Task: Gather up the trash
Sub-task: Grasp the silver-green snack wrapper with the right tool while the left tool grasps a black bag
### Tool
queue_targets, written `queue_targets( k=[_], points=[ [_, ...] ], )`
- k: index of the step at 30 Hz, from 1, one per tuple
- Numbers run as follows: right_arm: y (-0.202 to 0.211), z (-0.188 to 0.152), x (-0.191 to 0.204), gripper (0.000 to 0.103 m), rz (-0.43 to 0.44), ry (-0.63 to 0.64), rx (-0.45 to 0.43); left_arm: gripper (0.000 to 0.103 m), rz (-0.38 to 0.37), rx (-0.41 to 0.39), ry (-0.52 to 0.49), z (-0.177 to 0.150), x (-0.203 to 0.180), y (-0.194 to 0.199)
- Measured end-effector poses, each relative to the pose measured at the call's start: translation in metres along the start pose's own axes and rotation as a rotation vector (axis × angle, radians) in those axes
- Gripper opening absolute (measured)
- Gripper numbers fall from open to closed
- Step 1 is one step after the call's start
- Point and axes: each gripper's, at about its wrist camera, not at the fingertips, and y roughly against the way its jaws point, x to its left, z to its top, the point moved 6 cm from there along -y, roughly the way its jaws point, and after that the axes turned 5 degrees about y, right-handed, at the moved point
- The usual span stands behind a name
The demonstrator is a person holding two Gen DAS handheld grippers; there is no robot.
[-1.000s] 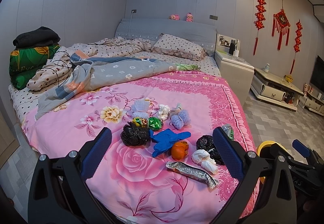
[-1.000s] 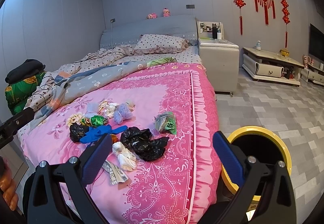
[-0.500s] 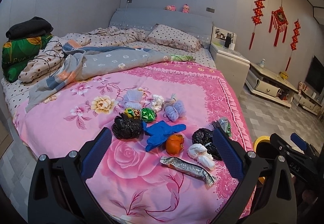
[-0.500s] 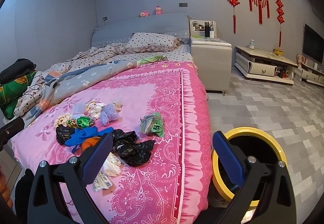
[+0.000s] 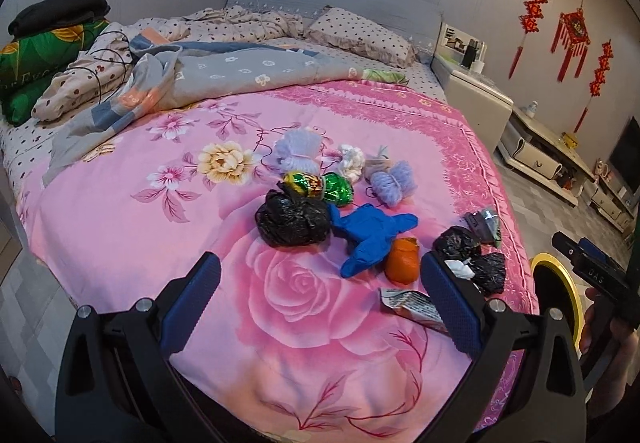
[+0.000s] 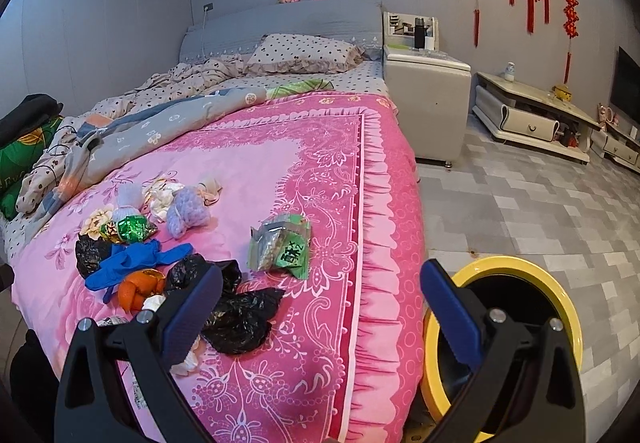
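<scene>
Left wrist view: the left hand-held gripper hangs over the near end of the bed, its blue pads spread wide with nothing between them. Taking the blue glove as landmark, a knotted black bag touches its left side, an orange peel lies just right of it, and green foil wrappers sit just beyond it, with pale yarn bundles farther back. A silver wrapper lies nearer the camera than the glove, partly hidden by the right pad.

In the right wrist view, the right hand-held gripper is likewise released and holds nothing. A green snack packet lies right of the glove, crumpled black bags lie near it, and the yellow-rimmed bin stands on the floor well to its right, beside the bed.
</scene>
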Motion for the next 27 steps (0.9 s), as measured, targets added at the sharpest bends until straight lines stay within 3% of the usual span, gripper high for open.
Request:
queue_targets(
  k=[7,23,27],
  points=[
    [-0.05,0.006,0.004,0.096,0.009,0.03,0.082,0.096,0.064,0.041,-0.043,0.021,0.014,-0.048],
    [-0.13,0.015,0.018,0.096,0.018,0.045,0.238,0.096,0.123,0.105,-0.06,0.036,0.035,-0.139],
    [-0.14,0.012,0.027,0.094,0.029,0.076,0.259,0.095,0.083,0.136,-0.019,0.037,0.039,-0.157]
  ],
)
